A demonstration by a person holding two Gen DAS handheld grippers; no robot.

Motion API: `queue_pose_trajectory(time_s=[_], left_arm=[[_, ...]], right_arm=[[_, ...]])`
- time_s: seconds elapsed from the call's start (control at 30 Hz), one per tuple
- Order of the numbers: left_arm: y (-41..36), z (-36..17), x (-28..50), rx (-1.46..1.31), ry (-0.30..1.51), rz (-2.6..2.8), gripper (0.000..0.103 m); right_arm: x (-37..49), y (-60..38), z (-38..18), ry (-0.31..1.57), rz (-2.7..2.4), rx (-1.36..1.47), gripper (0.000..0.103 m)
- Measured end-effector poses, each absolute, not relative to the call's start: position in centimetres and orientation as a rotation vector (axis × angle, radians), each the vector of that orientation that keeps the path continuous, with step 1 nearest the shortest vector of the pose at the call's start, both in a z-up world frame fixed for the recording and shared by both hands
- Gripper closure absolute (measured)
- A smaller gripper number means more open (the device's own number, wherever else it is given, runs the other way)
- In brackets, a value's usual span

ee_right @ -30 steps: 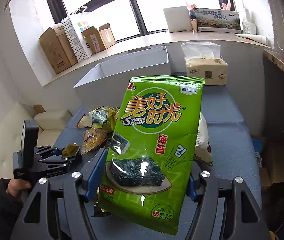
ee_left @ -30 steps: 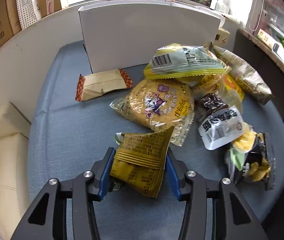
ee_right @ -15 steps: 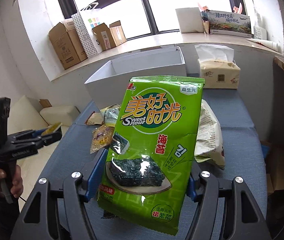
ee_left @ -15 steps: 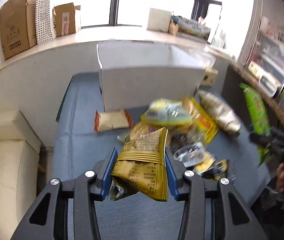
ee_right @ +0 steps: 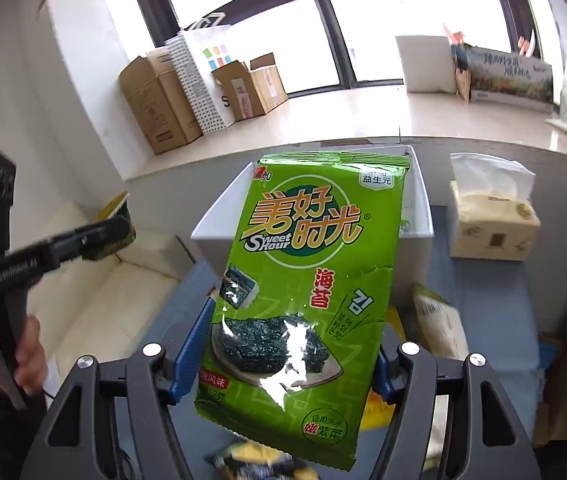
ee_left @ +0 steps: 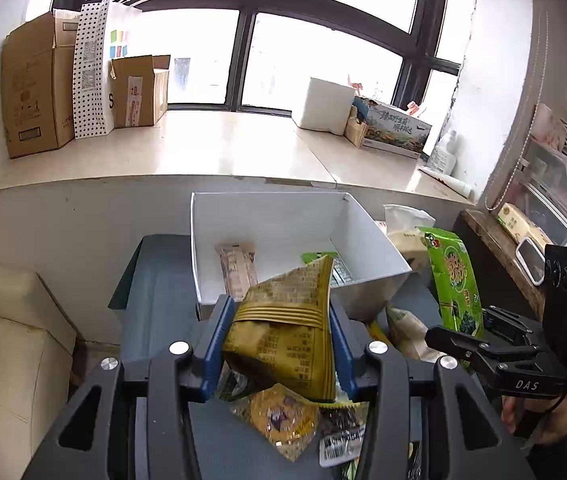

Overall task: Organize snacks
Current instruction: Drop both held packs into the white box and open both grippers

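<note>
Right tool (ee_right: 291, 356) clamping green seaweed packet (ee_right: 307, 280); white box (ee_right: 417, 216) behind

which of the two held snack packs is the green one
The seaweed pack in the right tongs: bright green with a seaweed picture. The pack in the left tongs is mustard yellow.

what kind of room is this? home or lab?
Probably an office or break room pressed into storage, not a lab: cardboard boxes stacked on a wide window ledge, a cream sofa, and snacks on a blue-covered table.
</note>
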State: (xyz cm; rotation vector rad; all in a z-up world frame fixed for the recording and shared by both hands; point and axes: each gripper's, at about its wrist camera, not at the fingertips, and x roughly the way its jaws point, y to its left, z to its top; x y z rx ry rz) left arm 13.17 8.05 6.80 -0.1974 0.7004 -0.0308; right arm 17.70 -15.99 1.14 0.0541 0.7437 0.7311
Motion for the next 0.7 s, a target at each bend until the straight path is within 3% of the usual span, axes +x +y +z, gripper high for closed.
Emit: queue_pose_trajectory(time_s=[0.37,0.43,0.47,0.5,0.57,0.7], left_arm=[[10.0,3.1,26.6,-0.147,0.791,0.096,0.053],[10.5,1.8,27.2,-0.189,0.822,0.064,0.046],[10.5,1.3,27.3,-0.194,0.831,0.061,0.036],[10.6,1.0,27.4,-0.182,0.835,0.083,0.022],[10.8,0.5,27.2,-0.176,0.838,0.090,0.005],[11.2,0.1,26.9,-0.179,0.843,0.088,0.000]], right_arm=[[32.4,-10.0,2.2,0.850,0.572,0.015,0.031],[34.1,-9.9,1.3,0.885,0.548,0.012,0.027],[34.7,-10.0,0.9,0.898,0.541,0.011,0.012],[35.1,-10.2,0.5,0.905,0.541,0.023,0.006],[35.4,-11.0,0.2,0.895,0.539,0.061,0.000],[34.9,-12.7,0.7,0.825,0.538,0.144,0.000]])
